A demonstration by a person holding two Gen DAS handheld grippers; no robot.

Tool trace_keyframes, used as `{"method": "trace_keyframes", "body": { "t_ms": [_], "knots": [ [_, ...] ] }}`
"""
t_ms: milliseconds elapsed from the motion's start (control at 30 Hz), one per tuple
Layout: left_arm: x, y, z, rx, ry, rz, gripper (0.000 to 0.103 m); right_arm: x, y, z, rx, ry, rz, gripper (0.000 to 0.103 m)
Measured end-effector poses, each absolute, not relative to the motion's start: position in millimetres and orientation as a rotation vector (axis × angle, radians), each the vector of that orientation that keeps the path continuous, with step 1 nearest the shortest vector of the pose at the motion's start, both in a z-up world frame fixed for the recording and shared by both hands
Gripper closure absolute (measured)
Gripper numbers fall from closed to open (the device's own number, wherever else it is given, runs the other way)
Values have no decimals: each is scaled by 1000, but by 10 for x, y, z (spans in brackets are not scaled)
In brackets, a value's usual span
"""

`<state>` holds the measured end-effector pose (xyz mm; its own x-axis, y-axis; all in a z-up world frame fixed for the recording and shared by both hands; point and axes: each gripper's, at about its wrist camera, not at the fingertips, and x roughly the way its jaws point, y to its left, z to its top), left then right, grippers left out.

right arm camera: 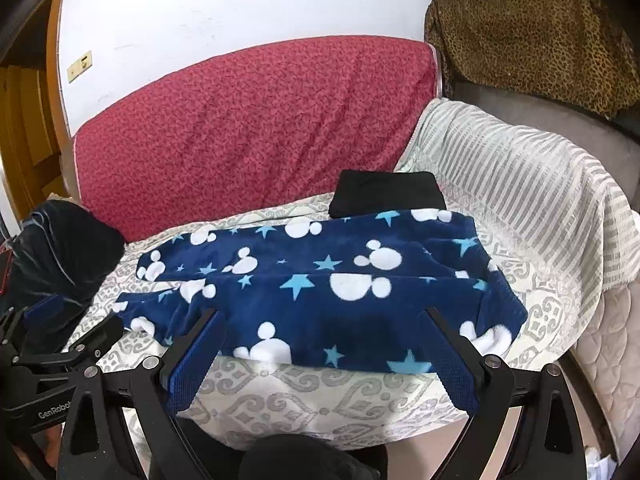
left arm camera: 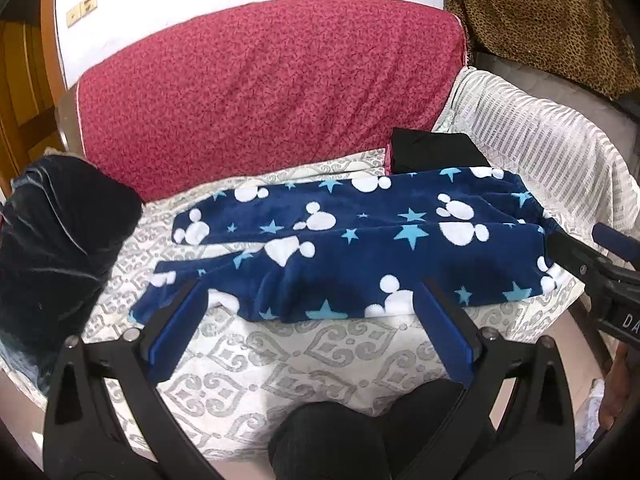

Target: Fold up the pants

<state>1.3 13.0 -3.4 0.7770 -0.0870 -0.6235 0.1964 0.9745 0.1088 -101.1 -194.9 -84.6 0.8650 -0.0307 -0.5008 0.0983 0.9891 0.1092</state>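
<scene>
Navy fleece pants [left arm camera: 352, 240] with white mouse heads and blue stars lie folded lengthwise on the patterned white bed cover, legs to the left, waist to the right; they also show in the right wrist view [right arm camera: 320, 288]. My left gripper [left arm camera: 308, 292] is open and empty, its blue-padded fingers just above the pants' near edge. My right gripper [right arm camera: 324, 316] is open and empty over the near edge toward the waist. The right gripper also shows at the right edge of the left wrist view [left arm camera: 592, 256].
A black folded garment [left arm camera: 436, 152] lies behind the pants' waist. A dark velvet cushion [left arm camera: 56, 240] sits at the left. A red patterned cushion [left arm camera: 260, 92] stands against the wall. A striped white cloth [right arm camera: 520, 192] drapes at the right, a leopard print cloth [right arm camera: 532, 36] beyond it.
</scene>
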Motion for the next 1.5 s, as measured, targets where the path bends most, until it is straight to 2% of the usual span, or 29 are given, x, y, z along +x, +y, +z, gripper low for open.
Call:
{"method": "trace_keyframes", "body": {
  "t_ms": [200, 367, 567, 933, 1033, 1233, 1367, 1500],
  "knots": [
    [50, 155, -70, 176, 666, -116, 1, -983, -1956, -857, 142, 518, -85, 5],
    [166, 127, -121, 199, 764, -143, 1, -944, -1969, -873, 157, 525, -97, 5],
    [103, 164, -152, 204, 683, -150, 1, -923, -1948, -884, 151, 528, -105, 5],
    [61, 194, -138, 201, 666, -225, 1, -912, -1924, -897, 154, 533, -106, 5],
    [56, 164, -157, 212, 677, -245, 9, -917, -1921, -895, 156, 532, -107, 5],
    [30, 138, -184, 220, 686, -266, 10, -925, -1917, -889, 154, 527, -111, 5],
    [0, 143, -154, 228, 672, -261, 18, -927, -1909, -891, 154, 528, -110, 5],
    [5, 158, -146, 219, 677, -258, 19, -924, -1899, -890, 153, 533, -107, 5]
  ]
}}
